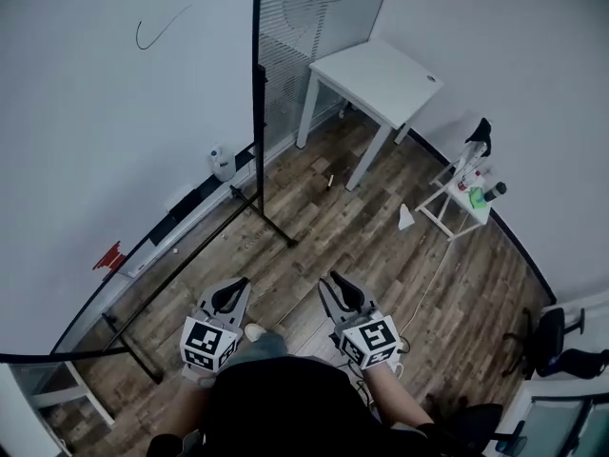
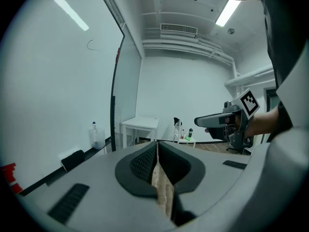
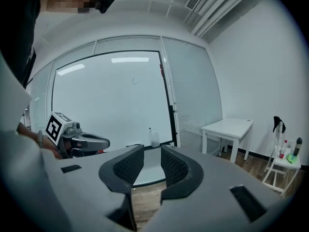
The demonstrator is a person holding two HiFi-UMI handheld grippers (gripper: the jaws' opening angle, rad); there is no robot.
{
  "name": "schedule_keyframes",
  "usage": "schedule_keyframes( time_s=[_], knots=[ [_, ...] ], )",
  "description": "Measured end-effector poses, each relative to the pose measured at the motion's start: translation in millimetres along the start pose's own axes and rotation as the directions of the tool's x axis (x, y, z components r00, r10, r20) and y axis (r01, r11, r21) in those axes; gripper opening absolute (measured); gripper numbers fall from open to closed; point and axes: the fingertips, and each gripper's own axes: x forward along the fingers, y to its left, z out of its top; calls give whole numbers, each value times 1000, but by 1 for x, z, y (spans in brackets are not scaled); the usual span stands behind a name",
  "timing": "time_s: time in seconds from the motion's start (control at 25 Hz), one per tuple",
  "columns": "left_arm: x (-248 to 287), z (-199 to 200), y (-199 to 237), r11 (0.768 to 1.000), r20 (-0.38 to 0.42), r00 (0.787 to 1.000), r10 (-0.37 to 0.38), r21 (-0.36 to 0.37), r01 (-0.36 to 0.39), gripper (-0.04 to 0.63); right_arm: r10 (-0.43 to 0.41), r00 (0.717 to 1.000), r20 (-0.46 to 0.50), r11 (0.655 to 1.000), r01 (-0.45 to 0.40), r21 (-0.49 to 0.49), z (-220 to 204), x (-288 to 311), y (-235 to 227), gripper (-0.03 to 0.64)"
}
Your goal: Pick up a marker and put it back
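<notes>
Head view: left gripper (image 1: 231,295), jaws together, and right gripper (image 1: 344,291), jaws apart and empty, hang over the wood floor (image 1: 381,246) near the whiteboard (image 1: 86,141) on the left.
</notes>
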Motion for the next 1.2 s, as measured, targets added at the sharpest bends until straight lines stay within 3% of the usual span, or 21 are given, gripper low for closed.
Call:
schedule_keyframes(
  time_s=[0.4,0.64,0.8,1.2],
  knots=[
    [-4,6,82,982,9,983,184,-52,-184,26,192,981,-28,978,-194,-83,43,149,-1,137],
    [-22,-1,99,937,-31,939,342,-59,-344,26,326,943,-61,932,-332,-148,65,230,5,147],
    [-26,-7,119,876,-59,883,466,-109,-469,26,397,911,-112,885,-412,-216,75,286,7,150],
    [-23,-16,164,668,-136,701,700,-220,-711,26,523,795,-306,714,-605,-351,74,406,26,150]
  ],
)
